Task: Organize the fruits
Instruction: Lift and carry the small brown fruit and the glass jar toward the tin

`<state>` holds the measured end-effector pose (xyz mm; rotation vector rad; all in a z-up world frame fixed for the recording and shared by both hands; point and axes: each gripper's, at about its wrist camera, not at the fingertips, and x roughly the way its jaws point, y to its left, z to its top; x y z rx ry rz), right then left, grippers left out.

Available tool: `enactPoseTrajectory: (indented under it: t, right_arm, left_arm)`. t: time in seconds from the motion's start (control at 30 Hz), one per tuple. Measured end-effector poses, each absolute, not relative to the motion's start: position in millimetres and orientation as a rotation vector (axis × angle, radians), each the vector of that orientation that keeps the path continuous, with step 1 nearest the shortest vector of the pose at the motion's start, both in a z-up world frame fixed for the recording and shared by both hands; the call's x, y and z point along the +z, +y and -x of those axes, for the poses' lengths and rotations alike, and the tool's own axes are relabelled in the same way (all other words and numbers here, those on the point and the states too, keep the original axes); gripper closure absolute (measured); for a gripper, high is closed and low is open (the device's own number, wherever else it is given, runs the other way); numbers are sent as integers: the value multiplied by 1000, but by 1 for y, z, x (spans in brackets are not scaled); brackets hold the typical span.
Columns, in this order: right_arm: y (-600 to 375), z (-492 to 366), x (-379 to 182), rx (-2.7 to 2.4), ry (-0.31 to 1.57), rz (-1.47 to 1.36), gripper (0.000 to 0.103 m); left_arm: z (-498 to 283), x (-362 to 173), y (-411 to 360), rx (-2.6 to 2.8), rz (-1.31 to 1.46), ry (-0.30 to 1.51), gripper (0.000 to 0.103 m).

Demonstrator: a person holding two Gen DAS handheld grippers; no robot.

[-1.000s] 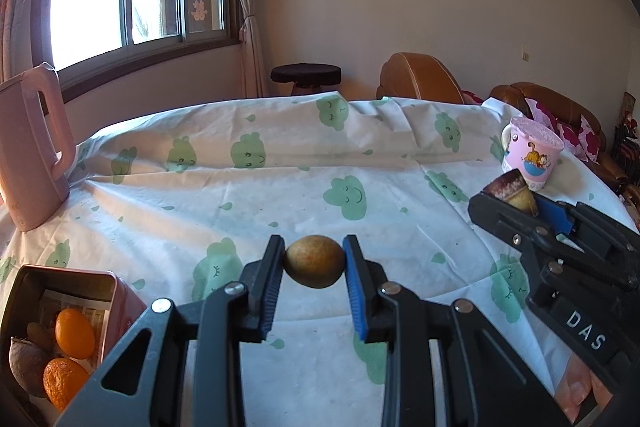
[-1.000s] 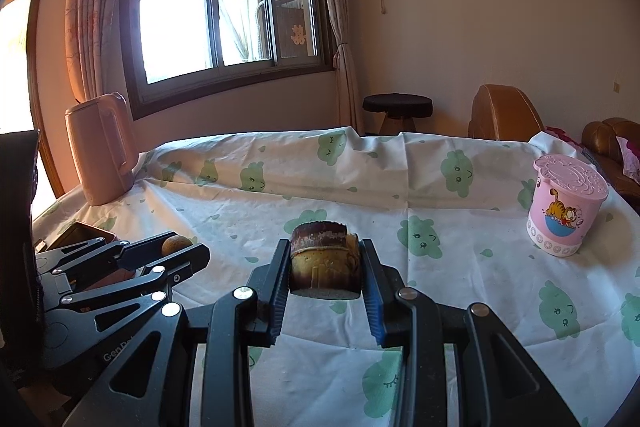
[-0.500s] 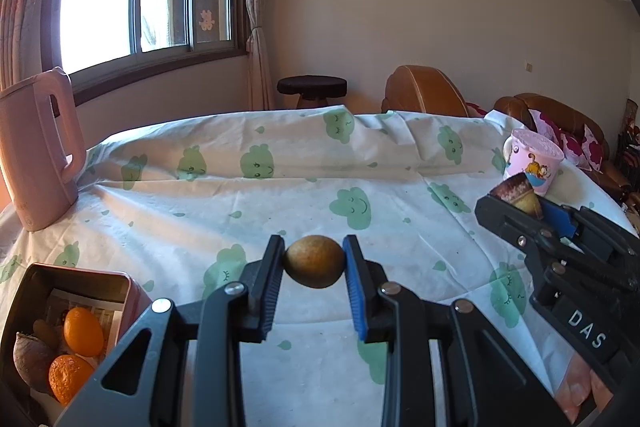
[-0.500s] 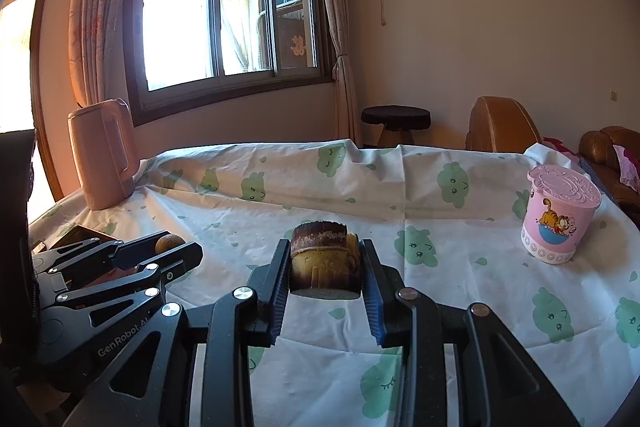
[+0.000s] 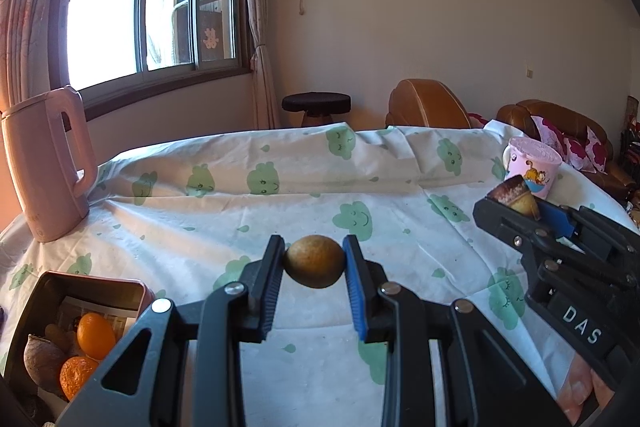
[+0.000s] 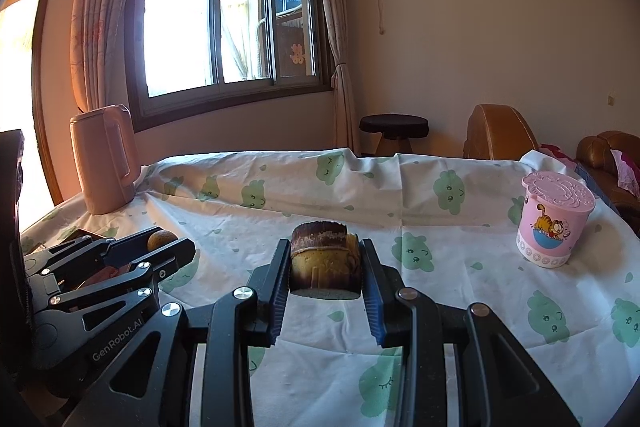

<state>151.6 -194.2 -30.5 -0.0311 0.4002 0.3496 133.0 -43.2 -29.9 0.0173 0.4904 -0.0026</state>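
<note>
**Both grippers holding fruit above the table**

A pink kettle (image 5: 46, 167) is standing upright near the far left corner of the table (image 5: 280, 199), which is wearing a white cloth printed with green clouds. At the near left corner a pink tin (image 5: 132, 289) is sitting open, and it is holding two oranges (image 5: 95, 335), a brownish round fruit (image 5: 42, 367) and some paper lining.

The left gripper (image 5: 314, 261) is hanging over the near middle of the table, its jaws drawn narrow and pressing on both sides of a small round brown fruit (image 5: 314, 261), which is sitting clear of the cloth. In the right wrist view the same gripper (image 6: 160, 243) is showing at the left with that fruit (image 6: 160, 239) peeking between its fingers.

The right gripper (image 6: 325, 267) is floating just beside it, over the near right part of the table, its jaws closed narrowly on a chunk of cut fruit (image 6: 324, 267) with a dark top and yellowish flesh, also lifted off the cloth. The left wrist view is catching this gripper (image 5: 532, 207) from the side, with part of a hand (image 5: 580, 383) below it.

Near the far right edge a pink lidded cup (image 6: 554, 223) with a cartoon cat is standing upright, well apart from both grippers.
</note>
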Motion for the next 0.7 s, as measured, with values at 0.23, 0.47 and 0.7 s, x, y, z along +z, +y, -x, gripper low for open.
enactPoseTrajectory:
  t: [0.23, 0.47, 0.7]
  right_arm:
    - [-194, -144, -28, 340, 366, 36, 68]
    - [-193, -137, -26, 332, 337, 48, 68]
    - [-193, -131, -25, 330, 315, 53, 68]
  left_arm:
    - [-129, -28, -41, 12, -12, 464, 72]
    - [-122, -26, -39, 33, -12, 433, 72]
    - [-116, -24, -41, 37, -35, 419, 72]
